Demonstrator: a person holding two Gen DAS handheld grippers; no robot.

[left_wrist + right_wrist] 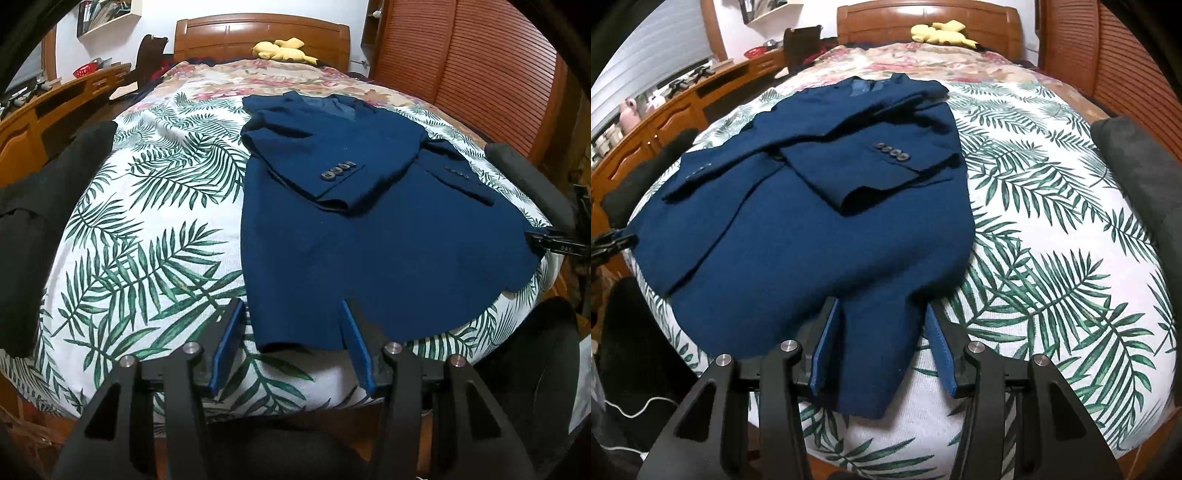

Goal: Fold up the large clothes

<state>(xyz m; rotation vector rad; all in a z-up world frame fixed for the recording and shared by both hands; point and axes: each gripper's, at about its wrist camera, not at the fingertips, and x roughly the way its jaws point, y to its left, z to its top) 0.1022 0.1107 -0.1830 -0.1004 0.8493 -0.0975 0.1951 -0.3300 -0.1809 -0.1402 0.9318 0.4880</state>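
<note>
Bedspread (155,206) bare and flat left of the blue jacket (369,240), free passage there; likewise to the jacket's right in the right wrist view. Dark cloth (48,206) blocks the left bed edge, headboard (258,37) and yellow toy (282,50) the far end.

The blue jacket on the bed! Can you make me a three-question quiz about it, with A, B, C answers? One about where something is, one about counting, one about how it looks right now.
1. Where is the yellow plush toy?
A. by the wooden headboard
B. on the jacket
C. on the floor

2. How many buttons show on the cuff of the top sleeve?
A. one
B. four
C. seven

3. How do the sleeves of the blue jacket lie?
A. spread wide
C. rolled up
B. folded across the body

Answers: 1 A, it sits at the far end of the bed. 2 B, four dark buttons in a row. 3 B, both sleeves cross over the jacket's middle.
</note>
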